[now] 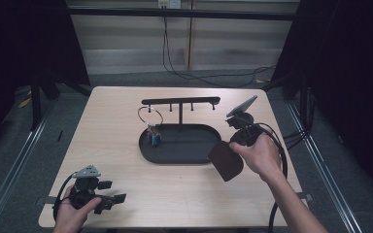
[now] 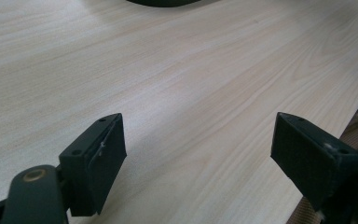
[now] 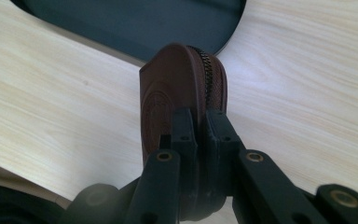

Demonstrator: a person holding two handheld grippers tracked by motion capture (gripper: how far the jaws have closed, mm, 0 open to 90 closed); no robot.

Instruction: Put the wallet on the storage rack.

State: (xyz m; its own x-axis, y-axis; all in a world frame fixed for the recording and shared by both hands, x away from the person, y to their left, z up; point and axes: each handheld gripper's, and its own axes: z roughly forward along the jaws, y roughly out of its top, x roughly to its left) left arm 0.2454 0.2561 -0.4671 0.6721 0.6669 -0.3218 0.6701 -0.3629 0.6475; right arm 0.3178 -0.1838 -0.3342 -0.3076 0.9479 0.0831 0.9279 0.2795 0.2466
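Now the right tongs [image 3: 199,121] clamp the brown zip pouch [image 3: 182,88] between them; the left tongs [image 2: 198,158] gape wide.

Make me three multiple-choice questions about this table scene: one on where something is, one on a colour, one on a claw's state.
1. Where is the brown zip pouch?
A. hung on the stand's bar
B. pinched in the right claw, by the black tray
C. under the left claw

2. What colour is the tray?
A. black
B. white
C. red

3. How is the left claw set?
A. shut on the pouch
B. shut on a key ring
C. open, holding nothing, over the wooden table

Answers: 1 B, the right gripper view shows both jaws pressed on the pouch's edge. 2 A, the high view shows a dark oval tray. 3 C, its jaws stand wide apart above bare wood.
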